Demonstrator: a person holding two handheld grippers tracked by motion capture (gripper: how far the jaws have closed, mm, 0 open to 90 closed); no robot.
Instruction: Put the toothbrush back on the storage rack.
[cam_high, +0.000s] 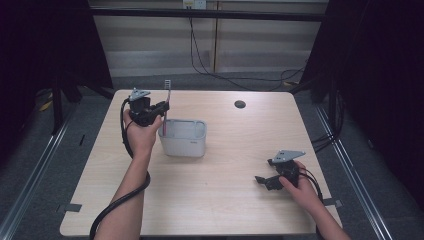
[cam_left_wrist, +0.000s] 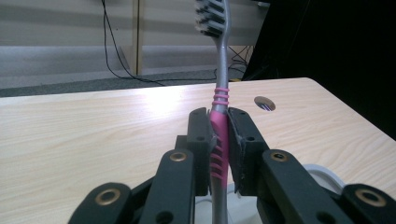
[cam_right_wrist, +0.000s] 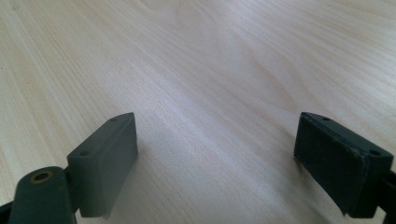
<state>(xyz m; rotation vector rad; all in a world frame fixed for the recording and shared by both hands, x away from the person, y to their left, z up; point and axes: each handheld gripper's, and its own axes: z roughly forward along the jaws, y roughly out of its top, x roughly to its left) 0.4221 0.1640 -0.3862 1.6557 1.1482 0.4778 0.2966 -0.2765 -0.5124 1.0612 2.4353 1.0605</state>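
Wooden table (cam_high: 225, 190): one bin (cam_high: 183, 138); left gripper (cam_high: 162, 106) grasps one toothbrush (cam_left_wrist: 219, 116); right gripper (cam_high: 264, 181) jaws released.

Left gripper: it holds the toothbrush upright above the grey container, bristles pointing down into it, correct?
Not quite. The left gripper does hold the toothbrush upright above the grey container, but the bristles are at the top, as the left gripper view shows.

Light wooden table (cam_high: 225, 190) is spread across frame centre. Grey rectangular plastic container (cam_high: 183, 138) is set left of centre on it. Pink-and-grey toothbrush (cam_high: 167, 100) is held upright above container's upper-left corner, clamped in left gripper (cam_high: 159, 107). Right gripper (cam_high: 264, 181) is placed lower right, on the tabletop, jaws apart. Small round hole (cam_high: 240, 104) is located upper centre-right.
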